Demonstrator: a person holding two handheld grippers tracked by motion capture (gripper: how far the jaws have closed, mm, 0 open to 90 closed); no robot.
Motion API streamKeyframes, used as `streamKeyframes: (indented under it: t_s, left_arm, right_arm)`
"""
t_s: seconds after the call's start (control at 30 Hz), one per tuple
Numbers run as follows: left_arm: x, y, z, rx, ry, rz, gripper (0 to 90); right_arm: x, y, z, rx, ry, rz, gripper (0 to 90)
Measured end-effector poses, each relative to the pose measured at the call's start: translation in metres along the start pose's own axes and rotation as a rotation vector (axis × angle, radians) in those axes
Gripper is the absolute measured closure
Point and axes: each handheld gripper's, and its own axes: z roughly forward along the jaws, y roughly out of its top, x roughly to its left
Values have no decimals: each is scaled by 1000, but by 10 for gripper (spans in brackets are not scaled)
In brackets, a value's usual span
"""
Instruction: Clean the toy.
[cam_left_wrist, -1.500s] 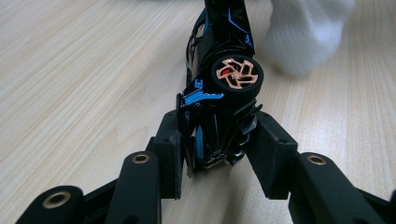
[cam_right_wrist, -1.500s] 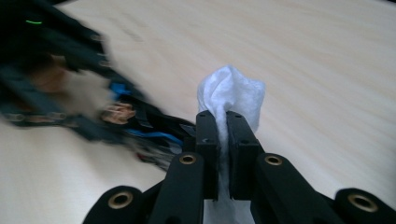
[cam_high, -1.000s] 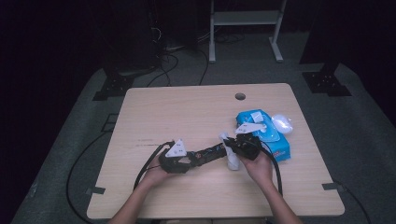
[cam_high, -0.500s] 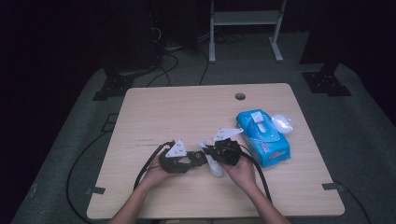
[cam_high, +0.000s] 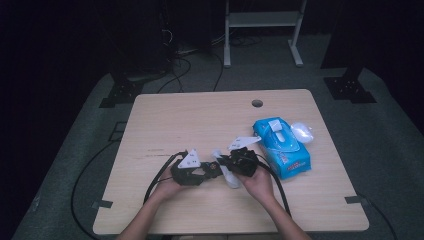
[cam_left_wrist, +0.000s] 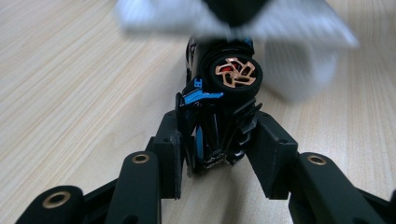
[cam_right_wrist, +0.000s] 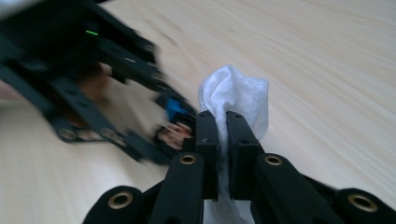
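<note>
Left gripper clamped on a small black-and-blue toy car, copper-spoked wheel facing up, low over the wooden worktop. Right gripper pinched tight on a white wipe, just beside the car near the front edge. Blue wipe pack lying to the right, well apart from the left gripper.

Bright tabletop amid dark surroundings; both close views blur softly beyond the near foreground.
</note>
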Motion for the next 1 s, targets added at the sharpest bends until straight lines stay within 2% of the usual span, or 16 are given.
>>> streamKeyframes:
  t_s: [0.07, 0.1, 0.17, 0.23, 0.27, 0.3, 0.4, 0.5, 0.7, 0.8, 0.9, 1.0]
  left_arm:
    - [0, -1, -1, -1, -2, -2, 583]
    - [0, -1, -1, -2, 0, 1, 583]
    - [0, -1, -1, 1, -1, 6, 583]
    - [1, -1, -2, 2, -3, 8, 583]
    - [1, -1, -1, -1, -3, 8, 583]
    - [1, -1, -1, 3, -2, 12, 582]
    - [1, -1, -1, 2, -3, 6, 583]
    - [0, 0, 0, -2, -1, 4, 584]
    - [0, -1, -1, 0, -1, 1, 583]
    - [1, -2, -2, 5, 1, 7, 583]
    - [2, -2, -4, 9, 4, 5, 584]
    - [2, -3, -5, 12, 5, 6, 584]
  right_arm:
    - [5, 1, 4, -5, 3, -17, 844]
    - [3, 1, 3, -2, 6, -19, 844]
    - [-3, 0, -2, 6, -21, -17, 844]
    - [-10, -3, -10, 21, -104, -35, 845]
    - [-16, -6, -15, 24, -127, -31, 844]
    - [-22, -9, -20, 11, -117, -3, 844]
    - [-34, -16, -32, 11, -178, 37, 844]
    - [-47, -24, -40, -19, -139, 96, 845]
    - [-46, -23, -40, -19, -141, 85, 844]
    - [-50, -24, -40, -26, -137, 108, 844]
    - [-52, -24, -42, -28, -158, 111, 844]
    - [-53, -26, -41, -34, -144, 133, 844]
